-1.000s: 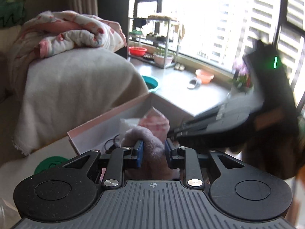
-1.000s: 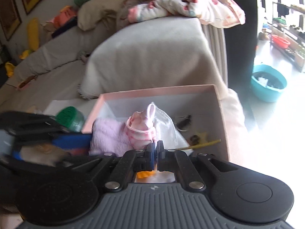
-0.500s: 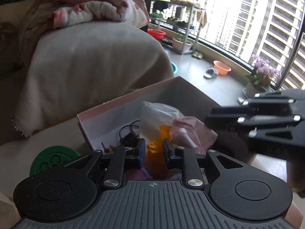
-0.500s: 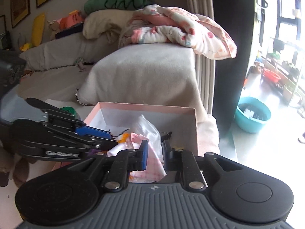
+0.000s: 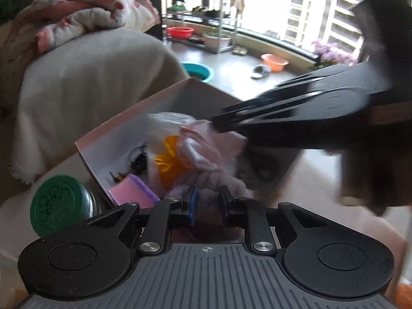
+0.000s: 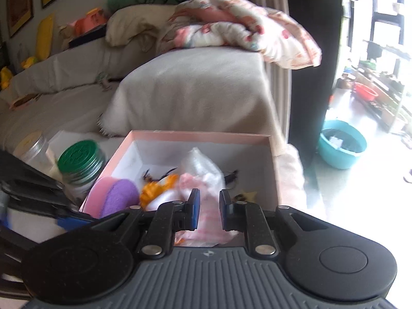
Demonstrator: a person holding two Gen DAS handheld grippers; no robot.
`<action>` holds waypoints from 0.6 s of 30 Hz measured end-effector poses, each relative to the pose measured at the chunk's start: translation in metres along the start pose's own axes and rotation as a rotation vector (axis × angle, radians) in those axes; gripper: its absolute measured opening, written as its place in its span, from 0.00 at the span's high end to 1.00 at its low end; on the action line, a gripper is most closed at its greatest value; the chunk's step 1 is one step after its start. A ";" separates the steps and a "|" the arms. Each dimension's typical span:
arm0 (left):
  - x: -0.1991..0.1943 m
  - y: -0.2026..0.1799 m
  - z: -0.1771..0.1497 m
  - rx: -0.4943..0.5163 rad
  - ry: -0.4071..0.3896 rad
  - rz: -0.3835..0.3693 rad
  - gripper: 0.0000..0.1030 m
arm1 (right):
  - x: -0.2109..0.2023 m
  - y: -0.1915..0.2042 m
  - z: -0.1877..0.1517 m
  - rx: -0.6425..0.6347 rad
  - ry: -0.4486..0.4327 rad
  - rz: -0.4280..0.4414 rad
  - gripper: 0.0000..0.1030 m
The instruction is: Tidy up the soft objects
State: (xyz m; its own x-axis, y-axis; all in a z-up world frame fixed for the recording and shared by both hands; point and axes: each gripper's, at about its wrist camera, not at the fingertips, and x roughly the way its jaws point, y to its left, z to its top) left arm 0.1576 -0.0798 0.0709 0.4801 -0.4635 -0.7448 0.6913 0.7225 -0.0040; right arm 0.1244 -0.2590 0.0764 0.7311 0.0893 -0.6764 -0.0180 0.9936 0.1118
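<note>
A pink box (image 6: 200,137) holds soft things: a pink striped cloth (image 6: 208,221), an orange cloth (image 6: 154,188), a clear plastic bag (image 6: 203,162) and a pink and purple sponge (image 6: 113,198). My right gripper (image 6: 208,212) is open with the pink cloth between its fingers. In the left wrist view the box (image 5: 123,118) shows the orange cloth (image 5: 170,162), the pink cloth (image 5: 206,146) and a fluffy lilac cloth (image 5: 213,182). My left gripper (image 5: 207,206) is open above the lilac cloth. The right gripper (image 5: 296,108) reaches in from the right, blurred.
A green-lidded jar (image 6: 79,159) and a clear jar (image 6: 33,146) stand left of the box. A sofa arm under a beige cover (image 6: 195,90) rises behind it, with a floral blanket (image 6: 244,33) on top. A teal basin (image 6: 342,144) sits on the floor at right.
My right gripper has opened wider and let go of the pink cloth over the box. My left gripper has dropped back over the lilac cloth. The sponge has come into view.
</note>
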 end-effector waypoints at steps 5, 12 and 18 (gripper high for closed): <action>0.025 0.011 0.016 0.035 -0.005 0.132 0.79 | -0.018 -0.008 -0.006 0.007 -0.011 -0.023 0.85; -0.018 0.023 0.008 -0.074 -0.099 0.089 0.77 | -0.044 -0.008 -0.025 0.094 -0.042 -0.027 0.62; -0.097 0.026 -0.053 -0.236 -0.226 0.117 0.77 | -0.083 0.022 -0.063 0.074 -0.117 -0.069 0.44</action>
State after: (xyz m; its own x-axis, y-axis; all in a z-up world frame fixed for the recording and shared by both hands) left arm 0.1005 0.0109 0.1073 0.6742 -0.4535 -0.5829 0.4933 0.8639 -0.1015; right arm 0.0199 -0.2401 0.0893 0.8032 0.0076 -0.5957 0.0823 0.9889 0.1236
